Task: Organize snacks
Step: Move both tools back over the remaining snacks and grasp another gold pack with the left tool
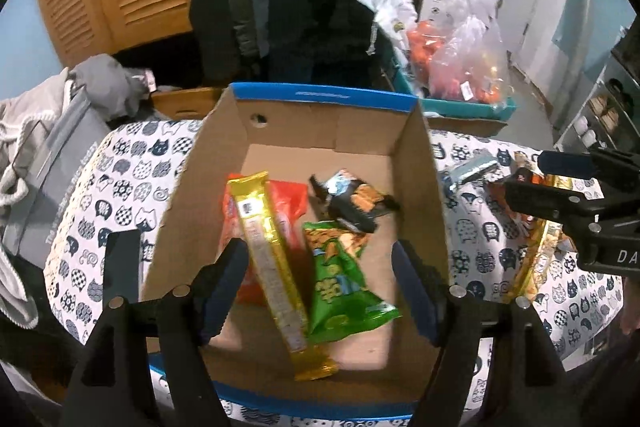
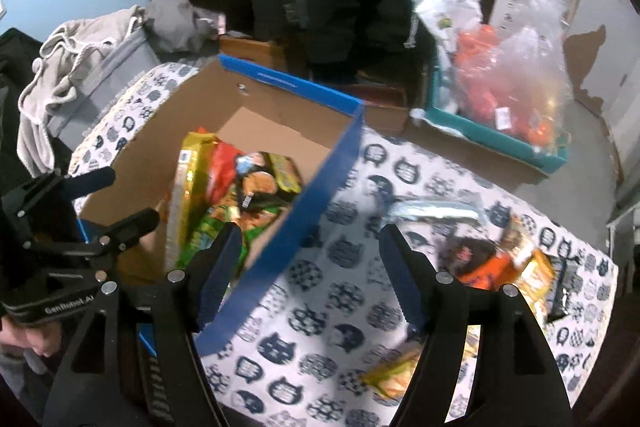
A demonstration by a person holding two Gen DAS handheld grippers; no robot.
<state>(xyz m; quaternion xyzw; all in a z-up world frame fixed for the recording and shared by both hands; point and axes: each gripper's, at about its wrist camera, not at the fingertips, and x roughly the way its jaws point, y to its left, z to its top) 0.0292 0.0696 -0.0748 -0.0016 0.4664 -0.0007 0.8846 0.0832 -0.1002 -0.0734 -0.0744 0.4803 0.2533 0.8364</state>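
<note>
Fingers (image 1: pixel 224 279) of the left gripper (image 1: pixel 320 287) spread wide above the open cardboard box (image 1: pixel 320 131), gripping nothing, pads clear of the packets below. Inside the box: a long gold packet (image 1: pixel 272 267) lying across a red packet (image 1: pixel 288 203), a green packet (image 1: pixel 340 279) just beside it, a dark packet (image 1: pixel 352 203) further back. Fingers (image 2: pixel 216 267) of the right gripper (image 2: pixel 308 267) also apart and empty, held over the box's blue rim and the cat-print cloth (image 2: pixel 320 307). On that cloth, outside the box: an orange packet (image 2: pixel 484 267), a yellow packet (image 2: pixel 396 375) near the front edge, a silvery-blue wrapper (image 2: pixel 436 213) behind. Beyond the table, a teal crate (image 2: pixel 492 135) with clear bags.
</note>
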